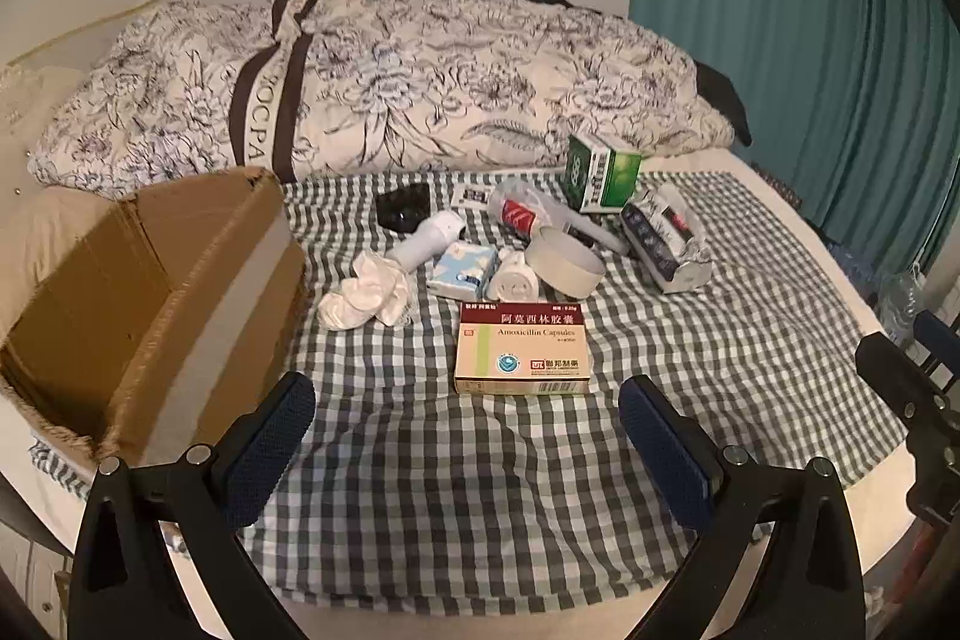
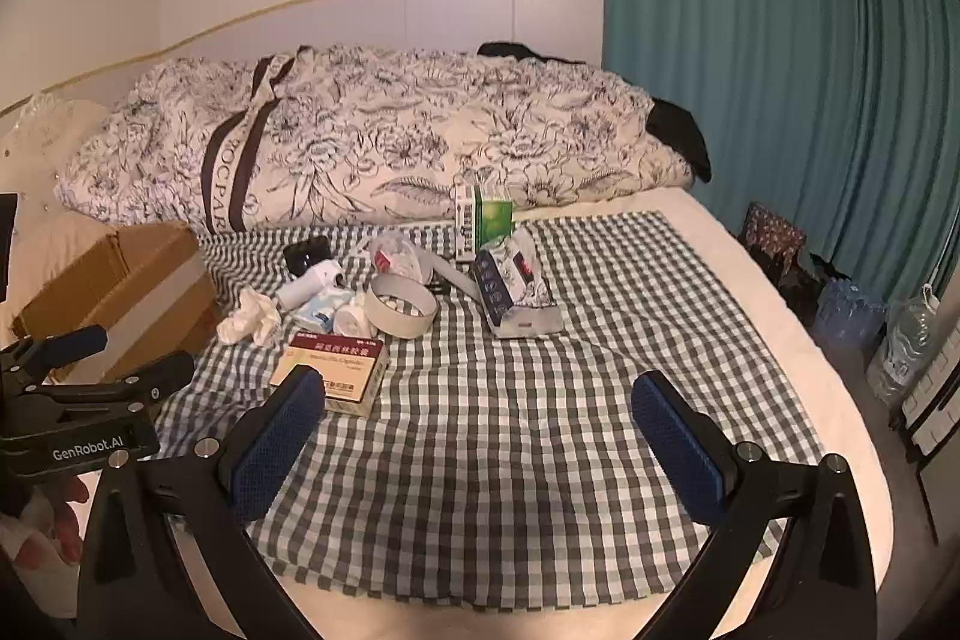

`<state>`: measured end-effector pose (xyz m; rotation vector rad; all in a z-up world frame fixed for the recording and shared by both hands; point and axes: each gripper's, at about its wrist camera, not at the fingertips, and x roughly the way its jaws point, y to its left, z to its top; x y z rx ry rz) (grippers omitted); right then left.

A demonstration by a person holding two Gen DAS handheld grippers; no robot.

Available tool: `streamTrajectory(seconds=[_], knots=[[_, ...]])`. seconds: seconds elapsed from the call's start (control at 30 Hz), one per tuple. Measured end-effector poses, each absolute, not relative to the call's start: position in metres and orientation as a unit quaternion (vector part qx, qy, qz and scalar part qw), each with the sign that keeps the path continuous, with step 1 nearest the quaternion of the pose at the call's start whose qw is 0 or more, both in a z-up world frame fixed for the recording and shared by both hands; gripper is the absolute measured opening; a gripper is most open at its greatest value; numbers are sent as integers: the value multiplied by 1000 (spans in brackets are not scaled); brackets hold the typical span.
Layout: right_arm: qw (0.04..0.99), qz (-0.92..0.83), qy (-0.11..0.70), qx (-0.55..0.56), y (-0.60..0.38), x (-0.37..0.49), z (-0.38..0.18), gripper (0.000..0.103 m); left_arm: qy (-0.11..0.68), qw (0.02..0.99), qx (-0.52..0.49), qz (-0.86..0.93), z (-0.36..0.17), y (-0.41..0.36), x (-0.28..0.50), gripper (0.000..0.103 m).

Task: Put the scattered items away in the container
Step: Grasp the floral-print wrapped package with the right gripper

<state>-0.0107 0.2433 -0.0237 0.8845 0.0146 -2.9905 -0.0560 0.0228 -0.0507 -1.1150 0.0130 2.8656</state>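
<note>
Both my left gripper (image 1: 465, 403) and my right gripper (image 2: 477, 403) hang spread as wide as they go above the near part of the checked cloth (image 1: 480, 490), gripping nothing. Just past my left fingertips lies the medicine box (image 1: 522, 349), and behind it toward the cloth's far edge are the crumpled tissue (image 1: 366, 292), white bottle (image 1: 426, 238), tape roll (image 1: 564, 262) and green box (image 1: 600, 175). The cardboard box (image 1: 150, 304) stands open at the cloth's left edge, the quilt (image 1: 384, 82) beyond.
</note>
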Motion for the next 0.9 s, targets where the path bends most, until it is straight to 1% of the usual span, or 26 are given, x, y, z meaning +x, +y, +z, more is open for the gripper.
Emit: streamTrajectory(seconds=[0.5,0.7,0.9], knots=[[15,-941,12,337,259,-90,-69,103,18,68,-404,912,-108,41,-127,103],[14,-938,9,346,266,-117,-83,103,14,67,-432,899,-126,45,-151,103],[13,-937,16,349,281,-158,-90,103,21,88,-437,895,-140,66,-165,103]])
